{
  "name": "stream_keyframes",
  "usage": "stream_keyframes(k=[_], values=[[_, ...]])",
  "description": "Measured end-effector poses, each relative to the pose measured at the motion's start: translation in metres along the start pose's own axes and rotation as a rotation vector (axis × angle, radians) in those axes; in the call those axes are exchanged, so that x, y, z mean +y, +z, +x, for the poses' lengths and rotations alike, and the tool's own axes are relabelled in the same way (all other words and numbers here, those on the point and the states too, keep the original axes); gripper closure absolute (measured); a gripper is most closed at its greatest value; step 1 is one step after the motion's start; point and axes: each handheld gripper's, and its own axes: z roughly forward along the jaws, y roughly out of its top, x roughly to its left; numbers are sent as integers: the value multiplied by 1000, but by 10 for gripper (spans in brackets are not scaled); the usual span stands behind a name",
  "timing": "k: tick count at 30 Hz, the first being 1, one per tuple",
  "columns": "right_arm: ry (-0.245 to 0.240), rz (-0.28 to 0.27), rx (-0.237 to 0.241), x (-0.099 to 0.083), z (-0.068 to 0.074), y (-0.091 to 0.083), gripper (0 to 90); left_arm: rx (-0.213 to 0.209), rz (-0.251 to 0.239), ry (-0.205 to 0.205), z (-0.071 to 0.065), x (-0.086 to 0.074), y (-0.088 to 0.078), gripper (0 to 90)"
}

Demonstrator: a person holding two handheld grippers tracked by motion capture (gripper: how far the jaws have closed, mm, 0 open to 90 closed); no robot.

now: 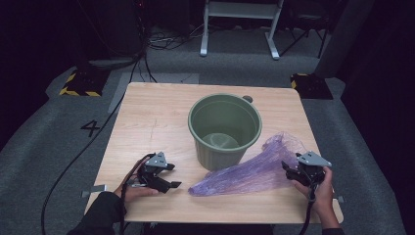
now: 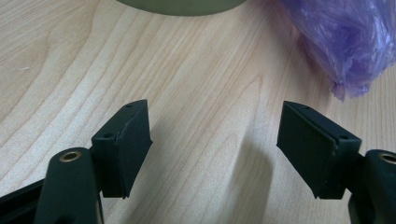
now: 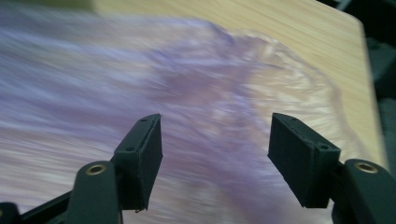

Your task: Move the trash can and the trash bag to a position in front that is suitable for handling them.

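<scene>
A green plastic bin (image 1: 224, 129) stands upright and open in the middle of the wooden table (image 1: 151, 112). A thin purple plastic bag (image 1: 249, 171) lies flat to the right of the bin, its narrow tip pointing left. My left gripper (image 1: 172, 176) rests open near the front left, short of the bag's tip. In the left gripper view its jaws (image 2: 215, 144) stand apart over bare wood, with the bag (image 2: 345, 42) at upper right and the bin's base (image 2: 182, 5) at the top. My right gripper (image 1: 288, 169) is open at the bag's wide end. Its jaws (image 3: 215, 154) hover over the blurred bag (image 3: 187, 93).
The table's right edge (image 3: 359, 56) lies close beyond the bag. Around the table, grey carpet carries cables (image 1: 73, 161), two yellow-and-black striped bases (image 1: 80, 83), and a white frame's legs (image 1: 240, 29) at the back.
</scene>
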Motion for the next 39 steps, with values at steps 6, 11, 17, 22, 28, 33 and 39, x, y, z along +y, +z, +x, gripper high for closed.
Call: stream_keyframes(k=[6,11,17,22,28,33,39], values=[[29,-68,124,3,29,-15,240,12,-10,46,-1,-4,0,267],[8,-56,237,5,58,-5,186,79,11,92,-3,-6,-2,262],[-50,-2,261,5,75,21,183,111,9,65,1,-12,-9,243],[-20,51,306,4,71,39,183,140,19,33,3,-15,-12,176],[-33,72,326,7,70,44,215,164,21,10,1,-18,-14,151],[-56,41,385,6,69,42,447,182,18,-10,-2,-19,-14,151],[-71,22,401,6,70,41,711,206,15,-28,-5,-19,-14,151]])
